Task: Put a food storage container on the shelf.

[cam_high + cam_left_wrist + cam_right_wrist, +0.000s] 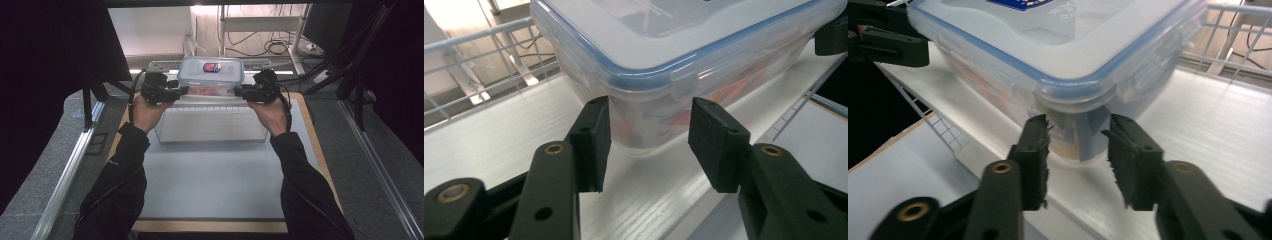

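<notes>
- Nearest to us in the high view, two dark sleeves come up over the pale mat [210, 180] that lies on the counter [305, 107].
- Farther in, a wire basket [210, 125] stands on the mat between our two hands.
- Our left hand-held gripper [183, 90] reaches toward the left end of the clear lidded container [211, 75]. In the left gripper view its jaws stand apart, released, on either side of the container's near corner and just short of it, with the wall showing in the gap between them.
- Our right hand-held gripper [238, 90] faces the container's right end. In the right gripper view its jaws are also spread and hold nothing, with the corner under the blue-edged lid just beyond their tips.
- The container sits on a white shelf [499, 140] at the far side of the basket, with coloured contents dimly visible through its wall and a red and blue label [211, 67] on its lid.
- Beyond it, cables [270, 47] lie on the floor.
</notes>
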A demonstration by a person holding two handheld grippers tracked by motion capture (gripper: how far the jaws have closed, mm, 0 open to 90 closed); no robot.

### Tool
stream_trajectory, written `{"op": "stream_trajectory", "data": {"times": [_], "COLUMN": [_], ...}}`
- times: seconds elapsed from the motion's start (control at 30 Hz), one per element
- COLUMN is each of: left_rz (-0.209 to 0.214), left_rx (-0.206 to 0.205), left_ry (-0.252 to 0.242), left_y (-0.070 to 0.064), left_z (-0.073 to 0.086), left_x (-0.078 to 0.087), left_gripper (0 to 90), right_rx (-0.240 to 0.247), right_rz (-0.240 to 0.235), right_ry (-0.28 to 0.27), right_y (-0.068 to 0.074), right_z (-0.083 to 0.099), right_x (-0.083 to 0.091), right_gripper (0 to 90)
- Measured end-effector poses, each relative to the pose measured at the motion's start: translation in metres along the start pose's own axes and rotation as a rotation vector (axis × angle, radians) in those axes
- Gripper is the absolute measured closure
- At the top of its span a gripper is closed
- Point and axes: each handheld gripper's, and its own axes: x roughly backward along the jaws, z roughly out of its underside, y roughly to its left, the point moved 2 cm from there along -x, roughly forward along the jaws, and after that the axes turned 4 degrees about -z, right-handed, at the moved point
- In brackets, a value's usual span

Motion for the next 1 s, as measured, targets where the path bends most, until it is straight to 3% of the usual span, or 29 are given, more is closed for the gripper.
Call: {"op": "stream_trajectory", "data": {"times": [0.27, 0.37, 0.53, 0.7, 0.9, 1.0], "left_rz": [0.003, 0.0, 0.027, 0.06, 0.09, 0.088], "left_rx": [0.013, 0.011, 0.003, -0.023, -0.048, -0.062], "left_ry": [0.002, -0.01, -0.049, -0.039, -0.062, -0.037], "left_y": [0.001, -0.001, -0.01, -0.025, -0.045, -0.052], "left_z": [0.002, 0.004, 0.017, 0.038, 0.07, 0.086], "left_x": [0.0, 0.003, 0.02, 0.03, 0.046, 0.05], "left_gripper": [56.8, 50.2, 34.0, 20.2, 16.0, 11.8], "right_rx": [-0.011, 0.014, 0.062, 0.106, 0.158, 0.173], "right_rz": [0.007, 0.012, -0.022, -0.074, -0.072, -0.083], "right_ry": [-0.005, -0.017, -0.024, 0.005, -0.012, -0.013], "right_y": [-0.006, -0.003, 0.008, 0.018, 0.032, 0.038], "right_z": [-0.005, -0.002, 0.008, 0.02, 0.037, 0.05], "right_x": [-0.005, -0.003, 0.008, 0.018, 0.028, 0.032], "right_gripper": [65.2, 66.1, 52.8, 35.7, 18.1, 12.5]}}
